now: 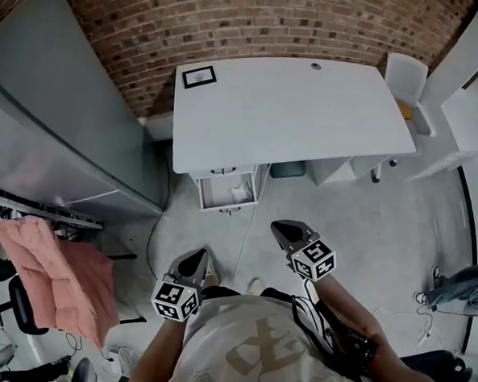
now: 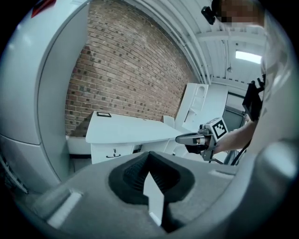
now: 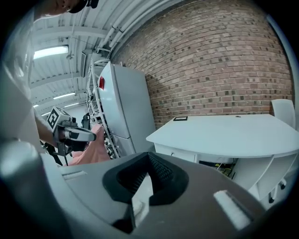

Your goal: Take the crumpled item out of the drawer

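Observation:
A white desk (image 1: 292, 109) stands against the brick wall. Its lower drawer (image 1: 207, 194) is pulled open under the desk's left end, and a small crumpled white item (image 1: 240, 193) lies inside. Both grippers hang over the floor in front of the desk, well short of the drawer. My left gripper (image 1: 193, 261) is shut and empty, lower left of the drawer. My right gripper (image 1: 285, 228) is shut and empty too, lower right of it. In the left gripper view the closed jaws (image 2: 149, 156) face the desk (image 2: 126, 128), and the right gripper (image 2: 194, 138) shows beside it.
A tall grey cabinet (image 1: 57, 135) fills the left side. A pink cloth (image 1: 56, 272) hangs on a rack at lower left. A white chair (image 1: 407, 79) stands at the desk's right end. A framed marker (image 1: 199, 76) lies on the desk. A cable (image 1: 244, 235) runs across the floor.

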